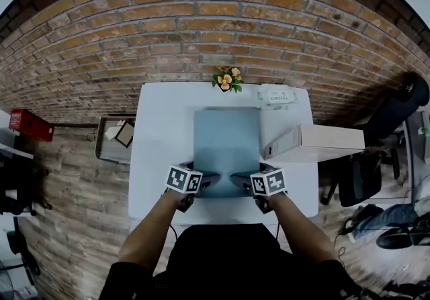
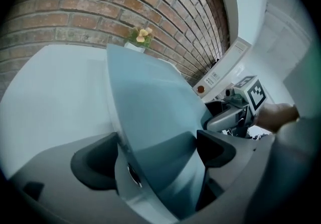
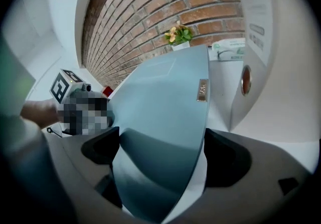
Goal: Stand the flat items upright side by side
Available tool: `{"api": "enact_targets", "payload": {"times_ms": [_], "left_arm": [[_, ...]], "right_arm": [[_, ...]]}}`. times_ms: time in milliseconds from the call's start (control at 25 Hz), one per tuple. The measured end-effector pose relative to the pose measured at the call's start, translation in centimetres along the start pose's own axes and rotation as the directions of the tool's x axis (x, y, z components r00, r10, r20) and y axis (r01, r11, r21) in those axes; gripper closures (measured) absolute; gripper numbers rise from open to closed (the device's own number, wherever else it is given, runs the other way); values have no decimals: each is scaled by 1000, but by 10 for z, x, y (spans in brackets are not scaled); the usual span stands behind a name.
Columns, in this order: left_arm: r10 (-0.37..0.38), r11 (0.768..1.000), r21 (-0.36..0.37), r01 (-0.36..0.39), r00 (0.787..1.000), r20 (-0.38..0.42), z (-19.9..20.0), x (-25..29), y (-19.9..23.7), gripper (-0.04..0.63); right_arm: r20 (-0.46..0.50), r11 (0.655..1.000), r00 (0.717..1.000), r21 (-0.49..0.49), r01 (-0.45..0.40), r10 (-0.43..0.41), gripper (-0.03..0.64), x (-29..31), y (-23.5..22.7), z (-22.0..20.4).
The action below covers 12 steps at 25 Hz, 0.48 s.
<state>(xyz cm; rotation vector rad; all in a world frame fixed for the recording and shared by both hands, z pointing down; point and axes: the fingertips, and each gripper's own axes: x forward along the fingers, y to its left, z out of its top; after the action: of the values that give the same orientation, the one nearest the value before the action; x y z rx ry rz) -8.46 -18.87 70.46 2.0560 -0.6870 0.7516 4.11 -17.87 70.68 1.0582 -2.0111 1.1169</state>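
Blue flat box (image 1: 226,140): flat, centre of white surface (image 1: 161,157) | left hand-held gripper (image 1: 201,181), right hand-held gripper (image 1: 242,181): jaws wide around its near edge | white box (image 1: 316,142) right | flower pot (image 1: 228,80) top | brick wall (image 1: 215,23), plank floor (image 1: 74,204)

- A white table (image 1: 164,137) stands in the middle of the room under even, soft light.
- Behind the table rises a red-brown brick wall (image 1: 215,16) with pale mortar.
- Around the table lies a grey-brown wooden plank floor (image 1: 74,204).
- Right of the table stands a black chair (image 1: 359,181).
- Well apart to the table's left sits a red box (image 1: 30,124).
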Motion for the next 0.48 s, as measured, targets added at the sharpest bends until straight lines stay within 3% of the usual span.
{"api": "enact_targets", "payload": {"times_ms": [200, 480], "left_arm": [[39, 998, 44, -40, 999, 37, -9, -21, 1, 95], [108, 976, 176, -129, 986, 124, -10, -58, -2, 95]], "right_arm": [[38, 998, 999, -69, 8, -5, 86, -3, 21, -2], [131, 988, 991, -149, 39, -19, 94, -13, 53, -2]]}}
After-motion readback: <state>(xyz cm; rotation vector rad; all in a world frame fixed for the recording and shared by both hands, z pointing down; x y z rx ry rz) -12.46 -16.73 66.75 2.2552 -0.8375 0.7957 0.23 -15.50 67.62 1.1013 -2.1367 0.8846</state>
